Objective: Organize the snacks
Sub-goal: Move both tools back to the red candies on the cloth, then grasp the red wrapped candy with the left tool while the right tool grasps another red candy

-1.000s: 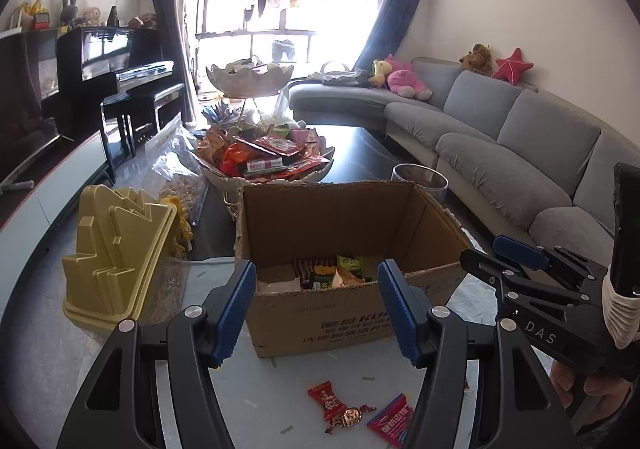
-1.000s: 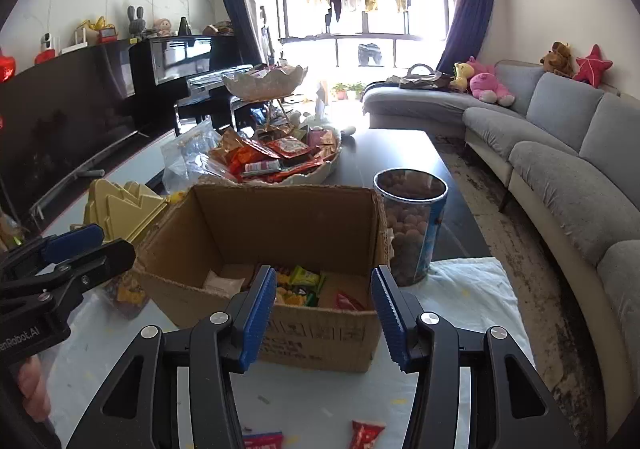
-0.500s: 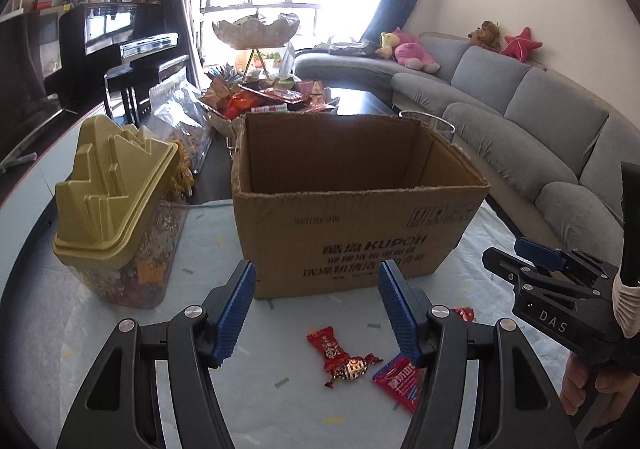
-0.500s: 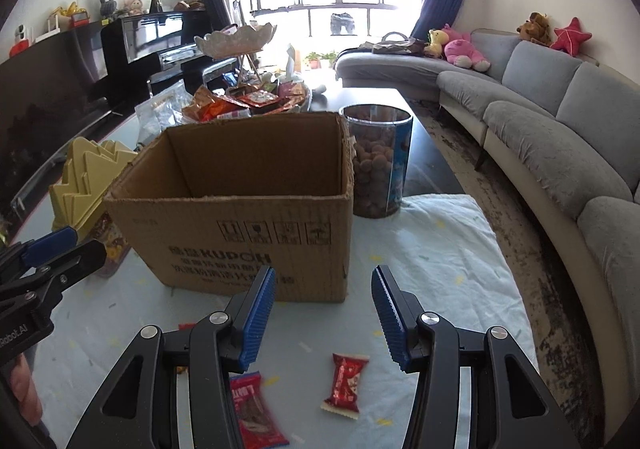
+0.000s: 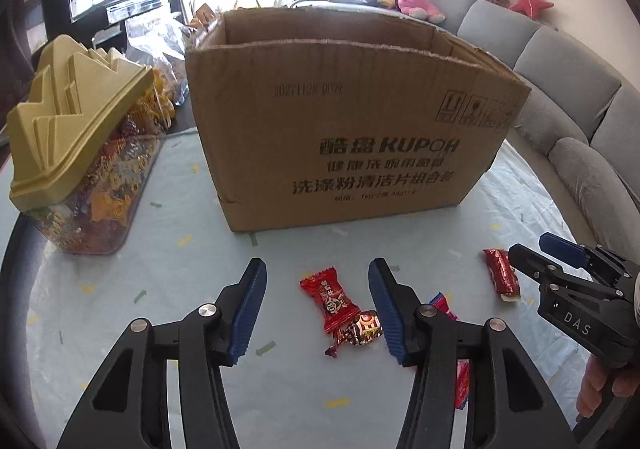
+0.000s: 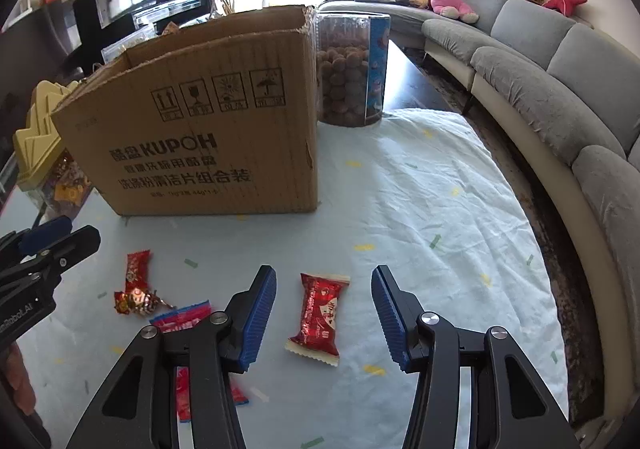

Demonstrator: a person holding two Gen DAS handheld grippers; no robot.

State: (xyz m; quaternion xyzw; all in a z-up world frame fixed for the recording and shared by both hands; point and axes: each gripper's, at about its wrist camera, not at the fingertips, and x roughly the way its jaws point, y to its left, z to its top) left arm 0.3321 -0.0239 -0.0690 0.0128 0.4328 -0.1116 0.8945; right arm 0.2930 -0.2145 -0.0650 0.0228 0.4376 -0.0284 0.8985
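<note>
Two hand-held grippers hover low over a pale, confetti-patterned tablecloth (image 6: 420,185) strewn with wrapped snacks, in front of an open cardboard box (image 5: 352,121) printed "KUPOH". The left gripper (image 5: 317,309) has its blue-padded jaws spread wide and holds nothing; between and just ahead of its fingertips lies a red candy packet (image 5: 334,301), touching a smaller gold-and-red foil sweet (image 5: 362,329). The right gripper (image 6: 324,313) is likewise wide open and empty, its jaws bracketing a red snack bar wrapper (image 6: 320,313) that lies flat on the cloth without touching either pad. A flat red-and-blue sachet (image 6: 182,319) sits partly hidden beneath the right gripper's left finger. To the left of the box stands a clear jar of snacks with a stepped yellow lid (image 5: 76,113); at the box's right rear corner is a clear cylindrical tub of round brown snacks (image 6: 350,65). A grey curved sofa (image 6: 560,89) with plush toys (image 6: 450,3) runs along the right of the room.
</note>
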